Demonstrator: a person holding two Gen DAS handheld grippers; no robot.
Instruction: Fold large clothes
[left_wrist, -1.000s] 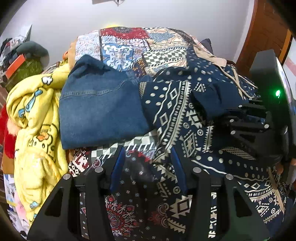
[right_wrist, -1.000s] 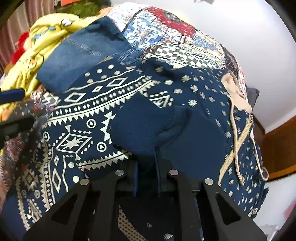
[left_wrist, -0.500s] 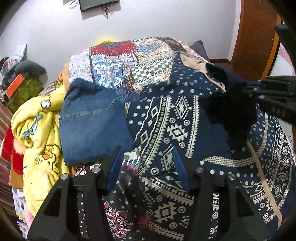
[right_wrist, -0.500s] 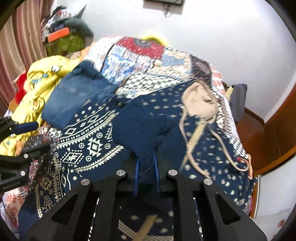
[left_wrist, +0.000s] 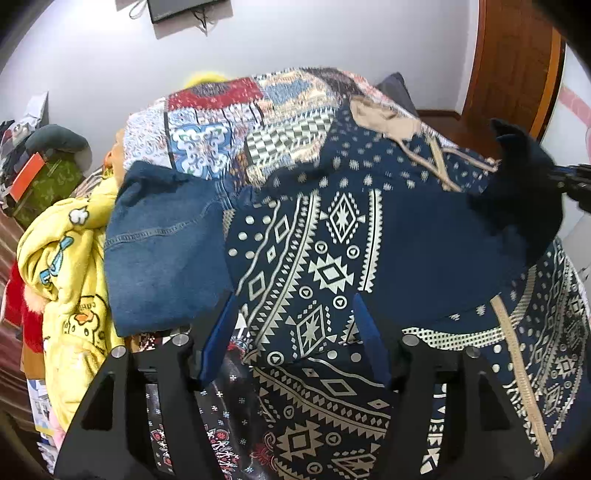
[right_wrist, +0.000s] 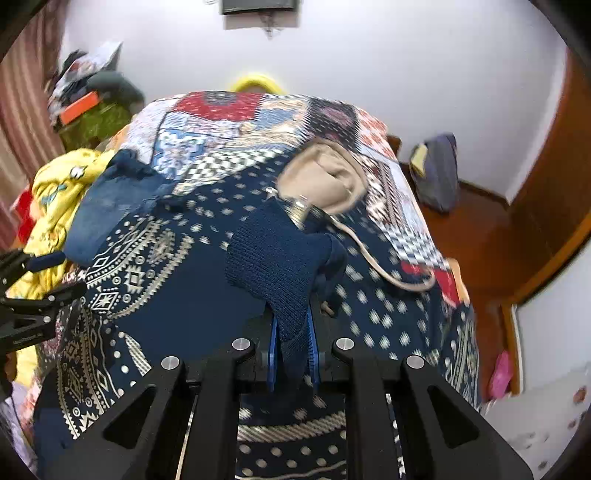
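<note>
Bed with patchwork quilt: patterned navy hoodie spread across it, hood far. Right gripper clamps its ribbed cuff, raised. Left gripper, jaws just opening, nothing gripped, hovers over the hem. Folded jeans lie left.

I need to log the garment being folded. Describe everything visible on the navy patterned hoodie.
The navy patterned hoodie lies spread over the patchwork bedspread, its knit covered with cream geometric bands, diamonds and dots. Its beige-lined hood faces the far wall, and beige drawcords trail loose. The right gripper is clamped on a plain ribbed navy cuff, lifted above the body. One edge lies against folded blue denim.
</note>
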